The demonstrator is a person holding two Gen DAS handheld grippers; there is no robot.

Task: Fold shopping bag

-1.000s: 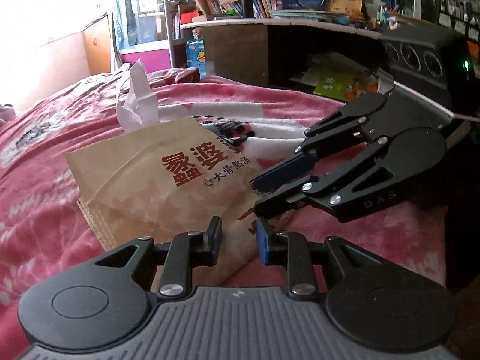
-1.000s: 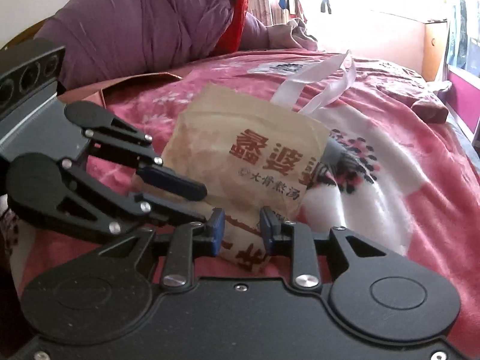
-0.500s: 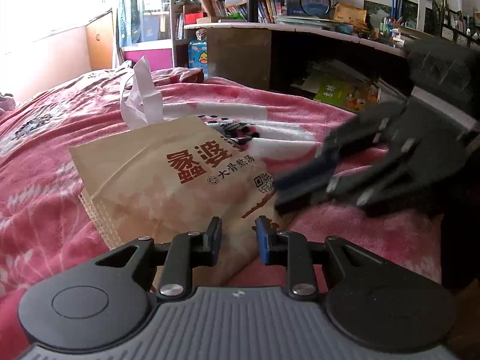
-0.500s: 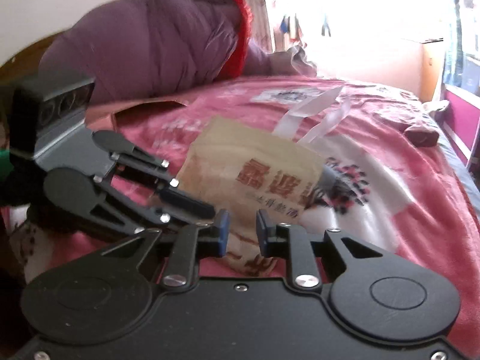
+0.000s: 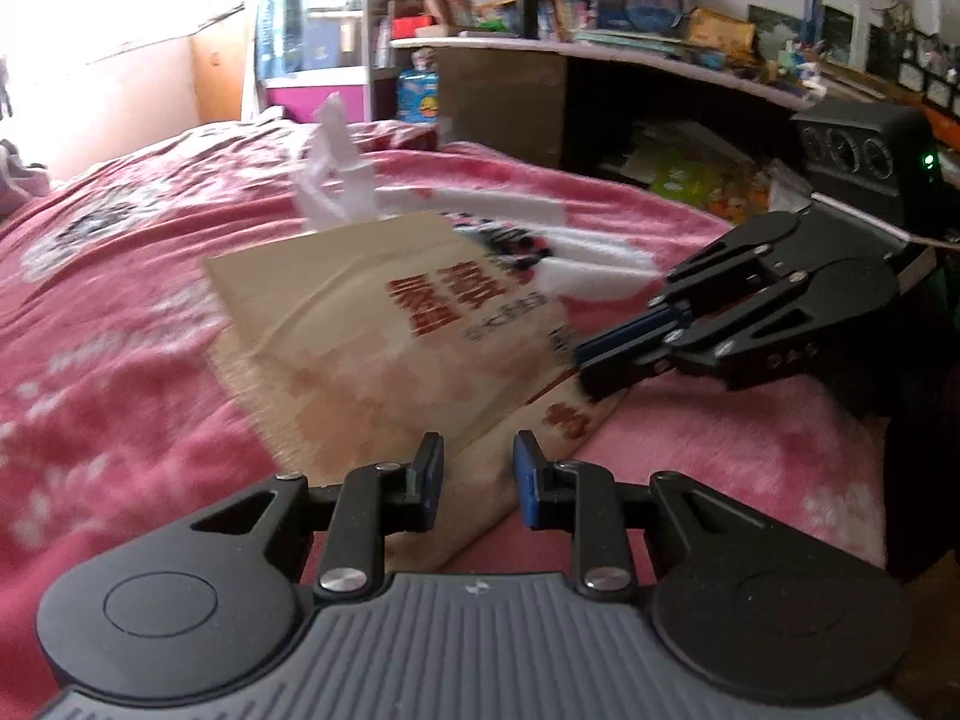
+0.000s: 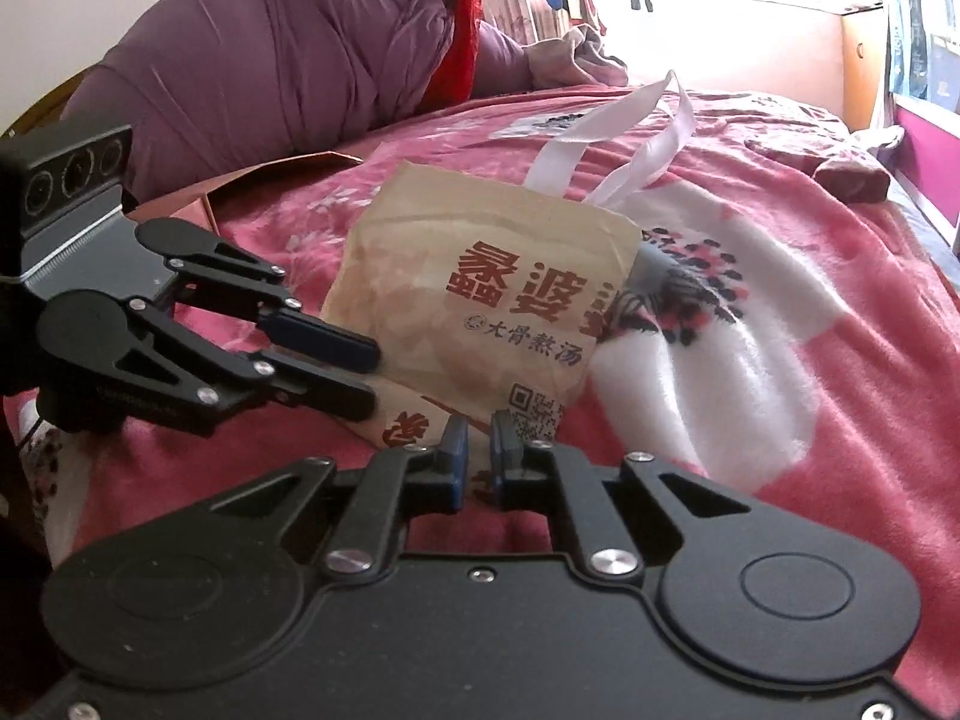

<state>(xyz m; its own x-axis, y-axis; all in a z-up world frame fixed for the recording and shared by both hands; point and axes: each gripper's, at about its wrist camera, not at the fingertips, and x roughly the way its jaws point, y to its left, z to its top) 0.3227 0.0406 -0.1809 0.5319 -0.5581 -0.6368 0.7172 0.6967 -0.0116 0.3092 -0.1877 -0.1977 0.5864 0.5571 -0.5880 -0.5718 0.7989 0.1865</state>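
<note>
Nearest in the right wrist view, the right gripper [image 6: 477,450] has its blue-padded fingers drawn together on the near bottom edge of the shopping bag [image 6: 480,306], pinching a thin fold of it. In the left wrist view the left gripper [image 5: 478,474] keeps its fingers a little apart, with the bag's near corner lying between them; whether the pads press on the paper cannot be told from either view.

The bag is tan, printed with red characters and a QR code, and lies flat on the pink flowered blanket [image 6: 810,420] covering the bed, its bottom end raised slightly toward the grippers. Its white ribbon handles [image 6: 624,144] stand up at the far end.

Beyond, a purple quilt [image 6: 288,60] is heaped at the head of the bed, and a cluttered bookshelf [image 5: 630,42] runs along the wall on the other side.
</note>
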